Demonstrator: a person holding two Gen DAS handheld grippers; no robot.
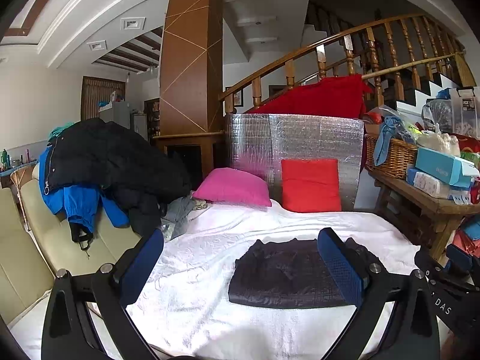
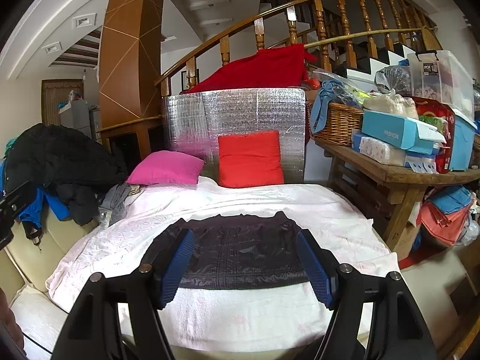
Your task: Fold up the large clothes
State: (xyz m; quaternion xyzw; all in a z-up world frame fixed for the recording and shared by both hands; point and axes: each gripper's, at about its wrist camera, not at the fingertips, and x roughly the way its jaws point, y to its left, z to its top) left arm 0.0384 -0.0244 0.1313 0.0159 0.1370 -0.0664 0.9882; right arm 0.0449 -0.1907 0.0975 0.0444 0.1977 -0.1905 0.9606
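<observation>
Jaws of both grippers stand spread wide, pinching nothing. Left gripper [image 1: 241,264] and right gripper [image 2: 246,267] hang above the near part of a white quilted cover [image 2: 270,204], each showing blue textured pads [image 1: 340,267] on black arms.

Dark folded garment [image 2: 246,249]: lies flat on the white cover as a compact rectangle, its surface faintly checked. In the right wrist view it sits between the two pads; in the left wrist view [image 1: 285,273] its right edge is hidden behind the right-hand pad.

Beyond the garment, at the far end of the cover: a pink pillow [image 2: 166,168] lying flat to the left, and a red pillow [image 2: 250,159] propped upright against a silver foil panel [image 2: 234,111]. A red cloth [image 2: 264,69] is draped above the panel, in front of a wooden stair banister [image 2: 300,9].

Left of the garment: a heap of clothes on a cream sofa [image 1: 36,240], topped by a black padded jacket [image 1: 114,156] with a blue jacket [image 1: 78,198] under it.

Right of the garment: a wooden surface [image 2: 420,177] carrying a wicker basket [image 2: 339,126], a teal box [image 2: 399,132] and packs of tissue.
</observation>
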